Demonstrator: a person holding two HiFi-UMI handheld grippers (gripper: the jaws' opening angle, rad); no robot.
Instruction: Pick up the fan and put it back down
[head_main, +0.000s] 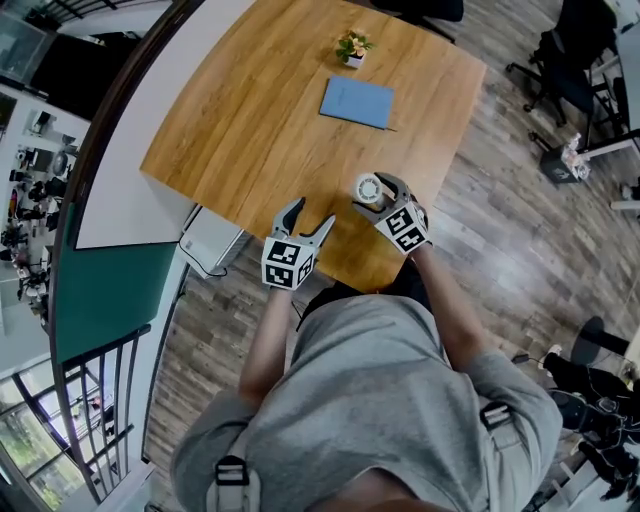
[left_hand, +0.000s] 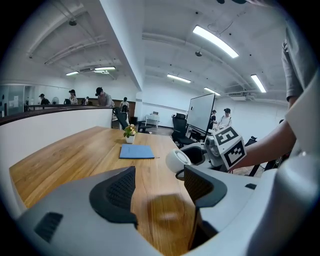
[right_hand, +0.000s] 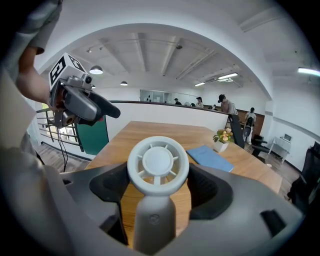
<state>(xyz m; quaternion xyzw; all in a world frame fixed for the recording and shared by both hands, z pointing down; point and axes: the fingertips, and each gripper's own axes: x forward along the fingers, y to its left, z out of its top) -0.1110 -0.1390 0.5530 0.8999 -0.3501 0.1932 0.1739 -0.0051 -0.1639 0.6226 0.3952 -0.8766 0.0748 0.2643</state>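
Note:
The small white hand-held fan (head_main: 368, 188) is near the front right edge of the wooden table (head_main: 250, 120). My right gripper (head_main: 385, 198) is shut on it. In the right gripper view the fan (right_hand: 158, 162) fills the space between the jaws, round head forward and handle running back toward the camera. The left gripper view shows the fan (left_hand: 177, 160) just above the tabletop. My left gripper (head_main: 313, 213) is open over the table's front edge, left of the fan and apart from it. Nothing lies between its black pads (left_hand: 117, 192).
A blue notebook (head_main: 357, 102) lies mid-table, with a small potted plant (head_main: 353, 46) beyond it. A white box (head_main: 210, 242) sits on the floor at the table's left corner. Office chairs (head_main: 565, 60) stand at the far right. A railing (head_main: 100, 400) runs along the left.

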